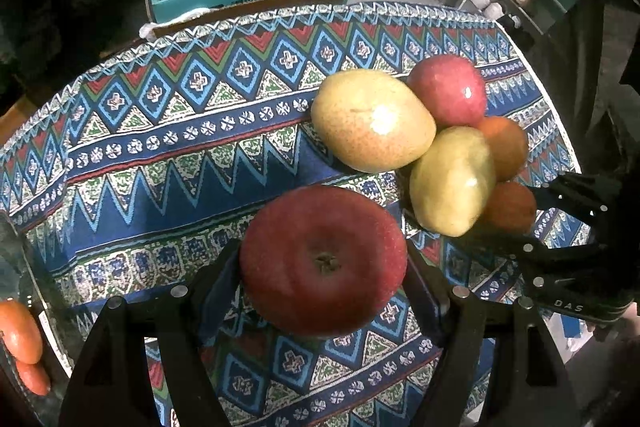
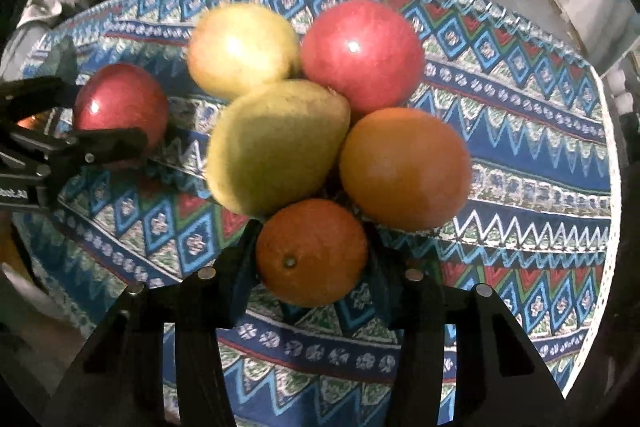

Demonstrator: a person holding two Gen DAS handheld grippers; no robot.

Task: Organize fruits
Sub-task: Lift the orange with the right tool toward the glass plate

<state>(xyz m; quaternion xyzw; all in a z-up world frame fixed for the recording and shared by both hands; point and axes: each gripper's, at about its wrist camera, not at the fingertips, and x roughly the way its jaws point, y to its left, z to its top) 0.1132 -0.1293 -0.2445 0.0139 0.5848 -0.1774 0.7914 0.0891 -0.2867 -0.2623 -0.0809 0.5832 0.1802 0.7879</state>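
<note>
While crowding the cloth [image 2: 520, 155] at centre, lying bunched: two apples, two pears, two oranges. Left gripper [image 1: 324, 267] clamping the near apple [image 1: 323, 261], stem end facing up. Right gripper [image 2: 312, 259] pinching the small orange [image 2: 311, 253] at six o'clock, pear [image 2: 276, 147] pressing behind it, tip toward two o'clock.

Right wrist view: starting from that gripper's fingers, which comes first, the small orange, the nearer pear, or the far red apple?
1. Small orange, between the right gripper fingers.
2. Nearer pear, just beyond, left.
3. Far red apple, behind the pear, toward the table's far edge.
</note>
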